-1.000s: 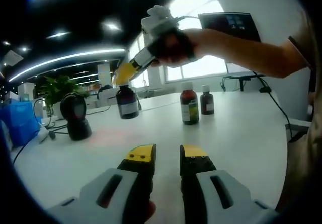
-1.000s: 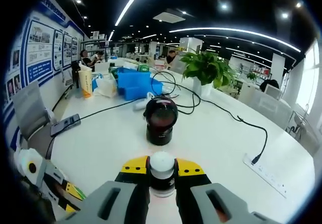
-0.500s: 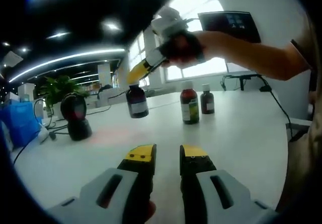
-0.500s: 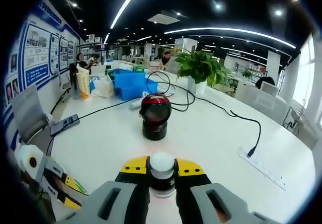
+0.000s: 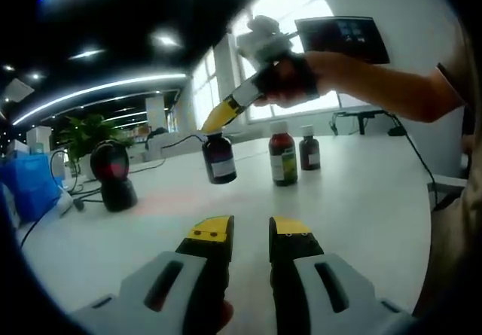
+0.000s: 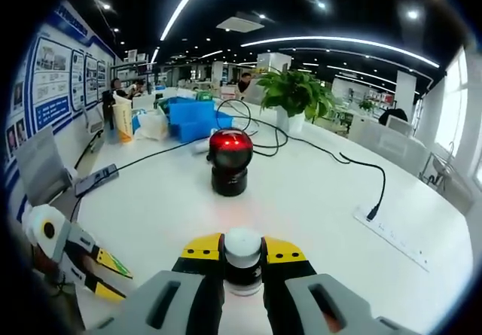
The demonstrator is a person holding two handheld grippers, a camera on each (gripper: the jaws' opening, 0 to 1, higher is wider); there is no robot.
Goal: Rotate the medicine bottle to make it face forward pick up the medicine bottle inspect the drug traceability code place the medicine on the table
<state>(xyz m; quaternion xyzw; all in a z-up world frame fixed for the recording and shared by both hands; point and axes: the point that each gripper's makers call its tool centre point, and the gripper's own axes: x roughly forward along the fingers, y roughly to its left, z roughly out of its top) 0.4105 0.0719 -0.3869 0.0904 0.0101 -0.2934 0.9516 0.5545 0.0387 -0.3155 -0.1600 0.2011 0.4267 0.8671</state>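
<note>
A dark brown medicine bottle (image 5: 219, 159) with a pale label hangs above the white table (image 5: 361, 199), its cap pinched by my right gripper (image 5: 214, 120), which a hand holds from the upper right. In the right gripper view the bottle's white cap (image 6: 242, 248) sits between the yellow-tipped jaws of the right gripper (image 6: 243, 254). Beyond it stands a black barcode scanner (image 6: 229, 162) with a glowing red face. My left gripper (image 5: 251, 231) rests low over the table, open with nothing between its fingers. It also appears as the left gripper (image 6: 110, 276) at the lower left.
Two more brown bottles (image 5: 283, 154) (image 5: 309, 148) stand on the table behind the held one. The scanner (image 5: 113, 173) sits at the left. A blue bin (image 6: 193, 117), a potted plant (image 6: 297, 94), a power strip (image 6: 392, 233), cables and a phone (image 6: 95, 181) lie around.
The right gripper has carried the bottle rightward, away from the scanner and toward the two standing bottles. The scanner's face now glows red. The left gripper has stayed put.
</note>
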